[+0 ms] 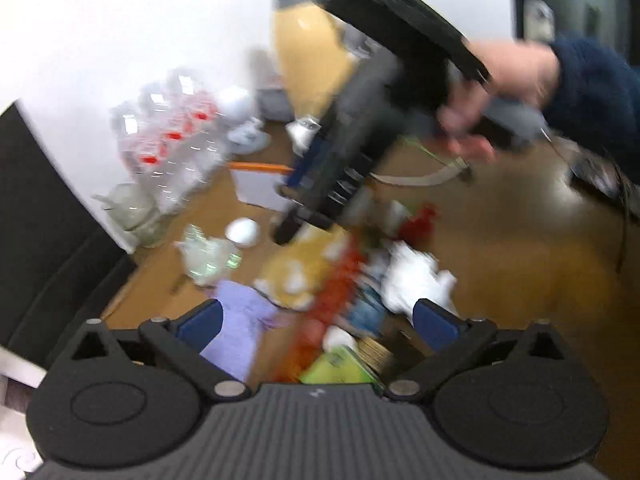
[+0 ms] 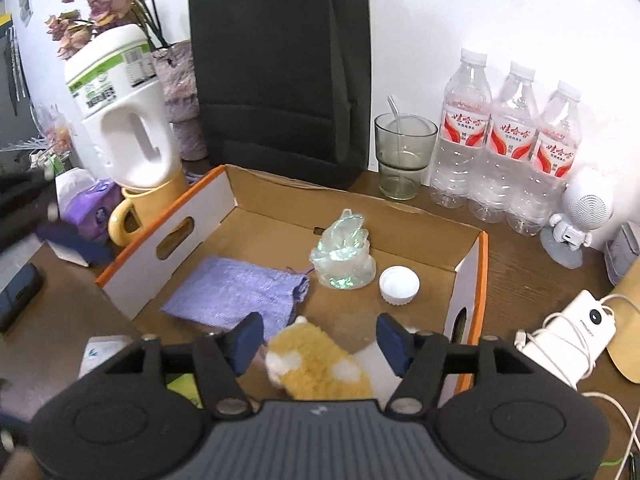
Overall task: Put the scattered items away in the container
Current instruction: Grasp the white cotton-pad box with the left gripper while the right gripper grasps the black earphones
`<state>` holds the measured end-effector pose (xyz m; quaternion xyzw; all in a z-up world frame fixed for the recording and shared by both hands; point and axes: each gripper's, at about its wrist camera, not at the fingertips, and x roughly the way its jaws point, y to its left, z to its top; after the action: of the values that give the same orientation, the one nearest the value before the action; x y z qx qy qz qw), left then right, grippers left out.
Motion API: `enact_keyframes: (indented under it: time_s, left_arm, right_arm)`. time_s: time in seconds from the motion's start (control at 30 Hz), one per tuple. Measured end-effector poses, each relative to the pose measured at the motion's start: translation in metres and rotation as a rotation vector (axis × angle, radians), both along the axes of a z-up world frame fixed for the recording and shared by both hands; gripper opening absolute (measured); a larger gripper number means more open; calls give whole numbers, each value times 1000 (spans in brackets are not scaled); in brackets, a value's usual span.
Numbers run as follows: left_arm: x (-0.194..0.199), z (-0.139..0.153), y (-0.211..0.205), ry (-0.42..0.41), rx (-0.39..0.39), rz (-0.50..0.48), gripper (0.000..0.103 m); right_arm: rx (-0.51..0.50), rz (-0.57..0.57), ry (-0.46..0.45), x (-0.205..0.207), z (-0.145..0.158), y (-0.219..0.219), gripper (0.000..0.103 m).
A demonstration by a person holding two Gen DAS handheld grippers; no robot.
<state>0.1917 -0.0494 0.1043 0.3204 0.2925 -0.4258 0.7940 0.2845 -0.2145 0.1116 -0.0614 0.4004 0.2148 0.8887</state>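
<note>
An open cardboard box [image 2: 168, 236] with orange rims holds a purple cloth [image 2: 236, 296], a clear glass figurine [image 2: 344, 256] and a white cap [image 2: 399, 284]. A yellow plush toy [image 2: 316, 372] with white spots lies at the box's near end, between the spread fingers of my right gripper [image 2: 320, 340]; the pads do not press on it. The left wrist view is blurred. There my left gripper [image 1: 318, 322] stands wide open above the purple cloth [image 1: 240, 320], the plush [image 1: 296, 280], crumpled white paper [image 1: 412, 276] and a green packet [image 1: 340, 364]. A hand [image 1: 512, 76] holds the right gripper [image 1: 292, 200] above the box.
Behind the box stand a black paper bag [image 2: 276, 72], a grey glass [image 2: 404, 152] and three water bottles [image 2: 508, 140]. At left are a white jug [image 2: 124, 112] in a yellow mug [image 2: 136, 216] and a phone [image 2: 16, 296]. At right are a small white robot speaker [image 2: 580, 216] and a power bank with cable [image 2: 572, 340].
</note>
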Motion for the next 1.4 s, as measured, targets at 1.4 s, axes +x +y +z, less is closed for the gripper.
enact_keyframes:
  time_s: [1.4]
  left_arm:
    - [-4, -98, 108, 264, -526, 1039, 82]
  right_arm:
    - [74, 29, -124, -178, -98, 69, 38]
